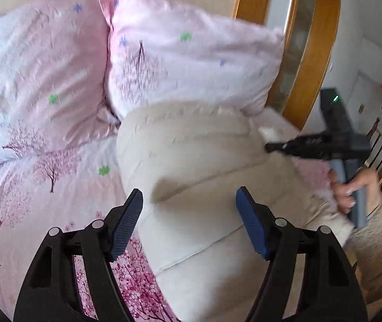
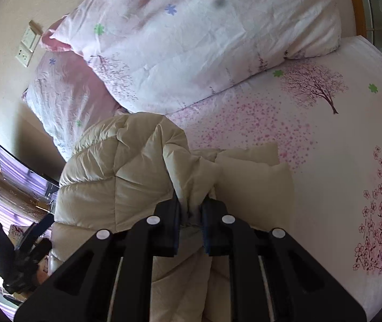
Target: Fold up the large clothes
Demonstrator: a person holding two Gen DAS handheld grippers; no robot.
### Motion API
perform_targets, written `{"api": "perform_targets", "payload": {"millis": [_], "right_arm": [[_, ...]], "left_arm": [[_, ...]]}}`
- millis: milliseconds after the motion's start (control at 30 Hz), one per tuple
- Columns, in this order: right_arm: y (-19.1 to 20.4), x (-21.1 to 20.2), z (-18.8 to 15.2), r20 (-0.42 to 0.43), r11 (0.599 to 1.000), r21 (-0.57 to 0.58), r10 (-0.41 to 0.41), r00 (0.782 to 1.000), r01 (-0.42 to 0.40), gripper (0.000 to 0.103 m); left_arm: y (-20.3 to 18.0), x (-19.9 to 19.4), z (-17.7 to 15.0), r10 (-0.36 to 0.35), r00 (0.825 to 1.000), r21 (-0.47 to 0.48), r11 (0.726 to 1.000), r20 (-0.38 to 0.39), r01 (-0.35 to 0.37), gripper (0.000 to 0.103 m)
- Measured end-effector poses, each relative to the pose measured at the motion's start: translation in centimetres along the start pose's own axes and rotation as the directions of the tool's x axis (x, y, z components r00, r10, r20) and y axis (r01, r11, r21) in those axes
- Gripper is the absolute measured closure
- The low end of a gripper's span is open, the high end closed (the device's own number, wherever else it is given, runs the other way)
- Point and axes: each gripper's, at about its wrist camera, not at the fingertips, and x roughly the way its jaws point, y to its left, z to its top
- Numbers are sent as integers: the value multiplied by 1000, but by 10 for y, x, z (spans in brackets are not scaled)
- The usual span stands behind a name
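A cream quilted puffer jacket (image 1: 191,166) lies on the bed, its top near the pillows. My left gripper (image 1: 189,222) is open and empty, hovering just above the jacket's near part. My right gripper (image 2: 191,214) is shut on a bunched fold of the jacket (image 2: 115,171) and holds it lifted off the sheet. The right gripper also shows in the left wrist view (image 1: 271,147) at the jacket's right edge, held by a hand.
The bed has a pink cherry-tree sheet (image 2: 325,161). Two matching pillows (image 1: 185,61) lie at the head, against a beige wall. A wooden door frame (image 1: 322,53) stands to the right of the bed. A television (image 2: 22,171) is far left in the right wrist view.
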Motion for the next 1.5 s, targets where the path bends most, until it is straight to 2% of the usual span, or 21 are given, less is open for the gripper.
{"api": "perform_targets", "payload": {"millis": [200, 433, 567, 600, 633, 667, 767, 867, 933, 1000, 1067, 1167, 1267, 1500], "right_arm": [[-16, 7, -3, -24, 999, 30, -26, 999, 27, 90], [-40, 18, -9, -60, 996, 86, -27, 998, 32, 88], [-39, 18, -12, -61, 996, 72, -46, 997, 51, 83], [-35, 11, -13, -44, 996, 56, -68, 997, 70, 80], [-32, 4, -15, -22, 995, 43, -87, 996, 88, 70], [-30, -6, -18, 8, 994, 26, -107, 994, 107, 65], [-18, -48, -32, 131, 993, -40, -104, 986, 110, 64], [1, -81, -56, 198, 991, -122, -27, 980, 52, 65], [17, -90, -78, 184, 981, -196, 31, 983, 6, 65], [31, -87, -97, 155, 967, -256, 43, 987, -2, 65], [40, -81, -116, 126, 951, -308, 25, 992, 15, 65], [42, -68, -134, 108, 933, -346, -64, 992, 98, 67], [29, -54, -146, 88, 929, -338, -130, 988, 153, 70], [-3, -43, -165, 70, 967, -228, -100, 993, 113, 70]], "left_arm": [[-5, 34, -15, -39, 997, 0, 999, -73, 39, 31], [-6, 65, -12, -68, 984, -7, 998, -162, 68, 31], [-7, 68, -12, -61, 984, -10, 998, -166, 60, 28], [-9, 63, -12, -60, 987, -9, 998, -152, 59, 28], [-9, 57, -13, -59, 989, -6, 998, -136, 59, 29], [-9, 51, -13, -59, 991, -2, 998, -117, 59, 29], [-8, 27, -14, -72, 996, 5, 997, -58, 72, 29], [-9, 4, -16, -95, 995, 8, 995, -16, 95, 29], [-15, -8, -20, -120, 993, 26, 992, -3, 120, 29], [-23, -14, -26, -140, 990, 57, 988, -18, 141, 29], [-32, -16, -31, -135, 990, 98, 986, -38, 138, 29], [-39, -8, -38, -94, 993, 146, 984, -70, 103, 29], [-36, 6, -43, -95, 987, 137, 984, -130, 113, 29], [-47, 23, -53, -86, 982, 152, 982, -169, 112, 27]]}}
